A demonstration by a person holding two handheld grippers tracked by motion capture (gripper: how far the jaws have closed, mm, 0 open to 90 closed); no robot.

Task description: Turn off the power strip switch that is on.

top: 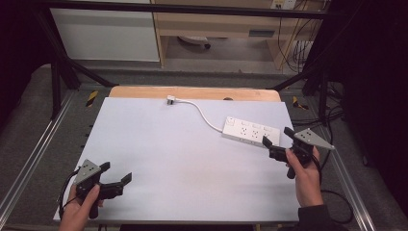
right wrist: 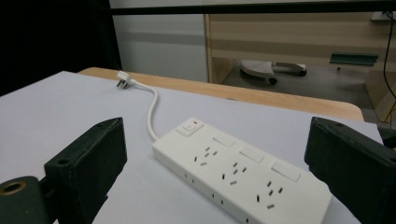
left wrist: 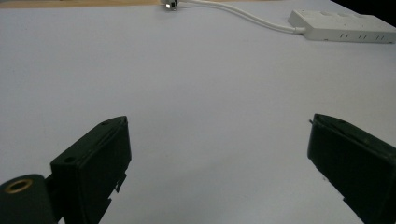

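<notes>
A white power strip [top: 250,131] [right wrist: 240,175] [left wrist: 343,26] lies on the pale table [top: 183,159] at the right, with its white cable [top: 204,114] curving back to a loose plug [top: 171,100] [right wrist: 123,80] near the far edge. My right gripper [top: 277,135] [right wrist: 219,163] stands open just right of the strip's near end, with its jaws on either side of the strip in the right gripper view and nothing held. My left gripper [top: 115,172] [left wrist: 219,158] is open over bare table at the near left.
A black metal frame [top: 192,8] surrounds the table, with rails along both sides. Beyond the far wooden edge [top: 192,92] are a cabinet and a wooden desk. Loose cables [top: 337,202] hang at the right, off the table.
</notes>
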